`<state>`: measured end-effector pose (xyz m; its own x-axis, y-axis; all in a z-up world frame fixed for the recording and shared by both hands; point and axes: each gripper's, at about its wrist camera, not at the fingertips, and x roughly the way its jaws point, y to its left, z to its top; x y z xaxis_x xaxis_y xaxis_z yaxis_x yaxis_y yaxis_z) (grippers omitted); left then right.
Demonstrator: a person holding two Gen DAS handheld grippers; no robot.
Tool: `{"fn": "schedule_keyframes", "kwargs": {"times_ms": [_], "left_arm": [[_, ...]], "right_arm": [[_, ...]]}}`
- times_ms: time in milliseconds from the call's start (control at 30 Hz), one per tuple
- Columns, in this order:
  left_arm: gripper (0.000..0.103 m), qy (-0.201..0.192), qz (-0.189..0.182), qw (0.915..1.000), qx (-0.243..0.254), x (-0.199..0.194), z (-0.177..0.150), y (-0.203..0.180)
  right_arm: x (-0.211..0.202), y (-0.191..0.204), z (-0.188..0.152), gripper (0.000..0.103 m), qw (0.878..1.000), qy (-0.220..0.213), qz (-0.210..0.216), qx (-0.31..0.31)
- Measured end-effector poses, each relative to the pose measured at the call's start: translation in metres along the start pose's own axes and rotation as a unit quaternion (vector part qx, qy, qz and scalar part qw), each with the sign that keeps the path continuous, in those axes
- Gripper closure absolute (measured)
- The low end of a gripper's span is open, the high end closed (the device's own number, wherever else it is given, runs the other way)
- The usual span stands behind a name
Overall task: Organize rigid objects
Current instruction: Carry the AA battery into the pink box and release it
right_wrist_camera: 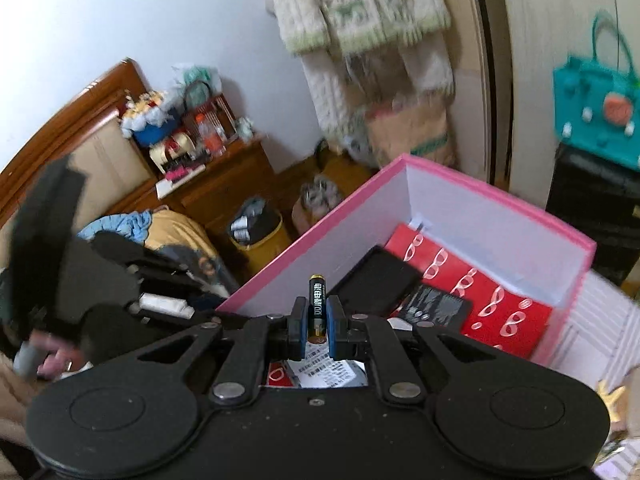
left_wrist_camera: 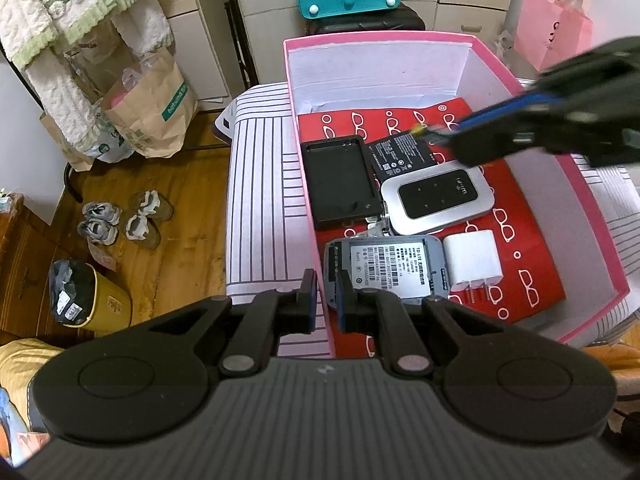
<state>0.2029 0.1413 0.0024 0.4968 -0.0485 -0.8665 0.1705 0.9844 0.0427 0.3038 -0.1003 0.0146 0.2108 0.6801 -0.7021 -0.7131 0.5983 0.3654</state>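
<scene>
Right tongs (right_wrist_camera: 317, 322) were clamped on battery (right_wrist_camera: 316, 300) above pink box (left_wrist_camera: 576, 184); left tongs (left_wrist_camera: 325, 300) pinched the box's near-left wall. Best lowered into a bare spot, released low.

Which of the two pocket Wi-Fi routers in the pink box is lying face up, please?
The silver-rimmed router with the glossy black panel, mid-box, is face up. The other one, nearer the left gripper, shows its printed label and grey underside.
</scene>
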Motion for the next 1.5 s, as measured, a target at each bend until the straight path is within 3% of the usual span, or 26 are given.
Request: {"fn": "schedule_keyframes", "kwargs": {"times_ms": [333,600,700,800,900,1200,1500], "left_arm": [[0.094,-0.013,-0.019,0.9997,-0.007,-0.003,-0.003,0.007],[0.094,-0.026,-0.028,0.9992,-0.011,-0.01,-0.004,0.011],[0.094,-0.027,-0.031,0.9991,-0.012,-0.009,-0.003,0.011],[0.094,-0.028,-0.036,0.9989,-0.013,-0.009,-0.004,0.013],[0.094,-0.028,-0.035,0.9989,-0.011,-0.009,-0.005,0.013],[0.094,-0.028,-0.032,0.999,-0.011,-0.008,-0.003,0.012],[0.094,-0.023,-0.023,0.9994,-0.01,-0.008,-0.001,0.008]], "right_arm": [[0.084,-0.015,0.023,0.092,0.996,0.082,-0.02,0.036],[0.117,-0.02,0.031,0.092,0.994,0.094,-0.056,0.013],[0.123,-0.025,0.031,0.091,0.993,0.102,-0.051,0.023],[0.13,-0.026,0.027,0.086,0.992,0.102,-0.069,0.013],[0.124,-0.023,0.028,0.082,0.993,0.092,-0.077,0.01],[0.045,-0.015,0.03,0.071,0.997,0.001,-0.08,0.0],[-0.038,-0.014,-0.008,0.064,0.993,-0.077,-0.086,-0.005]]}}
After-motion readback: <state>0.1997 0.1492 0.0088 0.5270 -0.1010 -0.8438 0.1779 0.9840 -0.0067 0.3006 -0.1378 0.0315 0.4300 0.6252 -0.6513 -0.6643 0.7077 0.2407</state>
